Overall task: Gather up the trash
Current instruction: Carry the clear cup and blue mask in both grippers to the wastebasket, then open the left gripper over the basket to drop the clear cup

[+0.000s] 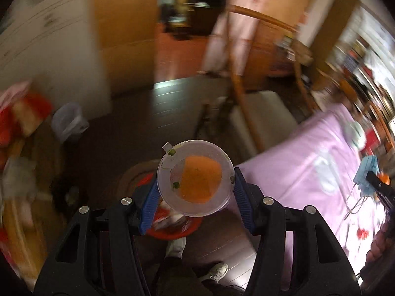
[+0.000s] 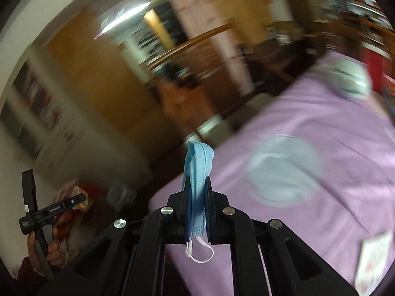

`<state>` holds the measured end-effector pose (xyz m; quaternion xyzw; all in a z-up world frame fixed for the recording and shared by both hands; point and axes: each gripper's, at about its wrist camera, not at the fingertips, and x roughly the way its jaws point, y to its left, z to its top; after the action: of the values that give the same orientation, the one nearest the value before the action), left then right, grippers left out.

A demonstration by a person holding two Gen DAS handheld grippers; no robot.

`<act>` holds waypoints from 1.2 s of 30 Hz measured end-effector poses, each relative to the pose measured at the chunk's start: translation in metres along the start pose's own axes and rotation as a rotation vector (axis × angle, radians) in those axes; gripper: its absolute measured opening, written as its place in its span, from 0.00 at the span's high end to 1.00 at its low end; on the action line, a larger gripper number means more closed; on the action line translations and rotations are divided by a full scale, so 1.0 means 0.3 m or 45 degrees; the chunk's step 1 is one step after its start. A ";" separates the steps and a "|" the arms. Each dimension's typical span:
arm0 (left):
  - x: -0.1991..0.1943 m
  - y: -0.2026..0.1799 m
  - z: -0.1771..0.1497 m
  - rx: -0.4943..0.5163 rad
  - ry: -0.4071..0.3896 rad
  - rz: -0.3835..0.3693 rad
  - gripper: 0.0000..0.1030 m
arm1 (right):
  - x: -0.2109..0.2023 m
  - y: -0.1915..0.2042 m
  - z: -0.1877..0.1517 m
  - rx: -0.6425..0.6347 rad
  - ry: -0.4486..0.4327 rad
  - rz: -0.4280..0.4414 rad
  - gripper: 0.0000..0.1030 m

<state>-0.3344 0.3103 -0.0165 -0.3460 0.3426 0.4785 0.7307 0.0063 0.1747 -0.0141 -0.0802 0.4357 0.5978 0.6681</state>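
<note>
Above the pink bedspread (image 2: 308, 128), right gripper (image 2: 197, 185) clamped on blue mask (image 2: 197, 162), left gripper (image 1: 195, 185) on clear cup (image 1: 195, 177)

- Ahead of my left gripper (image 1: 195, 185), the dark wooden floor (image 1: 138, 123) lies open toward the doorway (image 1: 182, 24).
- A wooden chair (image 1: 246, 103) stands to the right of that lane, just beside the purple-covered bed (image 1: 308, 162).
- A white bag-lined bin (image 1: 68, 120) and blurred clutter (image 1: 19, 133) crowd my left side.
- Below the left gripper sits a red basin (image 1: 177, 230) beside my shoe (image 1: 216, 271).
- The bed (image 2: 308, 172) fills the space right of my right gripper (image 2: 197, 197).
</note>
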 end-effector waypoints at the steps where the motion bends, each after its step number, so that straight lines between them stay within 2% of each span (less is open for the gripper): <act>1: -0.017 0.046 -0.024 -0.048 -0.001 0.028 0.46 | 0.021 0.030 0.006 -0.031 0.017 0.022 0.91; 6: -0.071 0.193 -0.105 -0.205 -0.005 0.110 0.46 | 0.127 0.193 0.018 -0.164 0.120 0.158 0.91; 10: -0.073 0.260 -0.137 -0.281 0.004 0.127 0.46 | 0.160 0.285 0.009 -0.235 0.167 0.197 0.91; 13: -0.030 0.265 -0.127 -0.292 0.031 0.117 0.46 | 0.154 0.319 0.000 -0.241 0.173 0.186 0.91; 26: 0.305 0.178 -0.038 -0.163 0.213 -0.021 0.46 | 0.045 0.118 0.021 -0.065 0.087 -0.082 0.91; 34: 0.428 0.150 -0.029 -0.112 0.318 -0.043 0.45 | 0.004 0.084 0.005 -0.009 0.066 -0.153 0.91; 36: 0.439 0.154 -0.026 -0.115 0.338 -0.024 0.35 | 0.003 0.083 0.002 0.000 0.067 -0.158 0.91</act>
<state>-0.3386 0.3789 -0.1384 -0.4420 0.4111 0.4366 0.6671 -0.0151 0.1827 -0.0040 -0.1228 0.4474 0.5528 0.6922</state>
